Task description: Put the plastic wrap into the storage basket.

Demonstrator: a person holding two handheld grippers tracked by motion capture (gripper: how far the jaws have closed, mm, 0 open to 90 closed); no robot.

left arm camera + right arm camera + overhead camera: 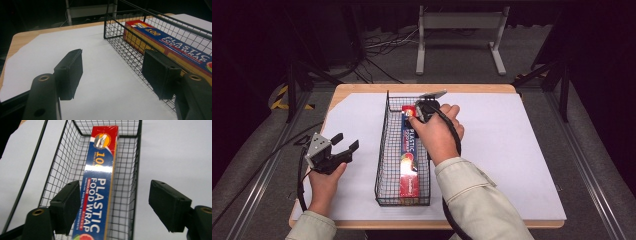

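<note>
Two hand-held grippers, left (345,143) and right (113,206), gape wide and empty near one plastic-wrap box (409,150) in one wire basket (383,150).

A white sheet (502,150) covers most of the wooden table (362,89), whose bare edge shows along the top and at the upper left of the high view. Beyond the table, at top centre, a grey metal stand (459,22) rests on the dark floor, with loose cables (382,45) lying to its left. Yellow-and-black striped tape (282,97) marks the floor at the left.
</note>
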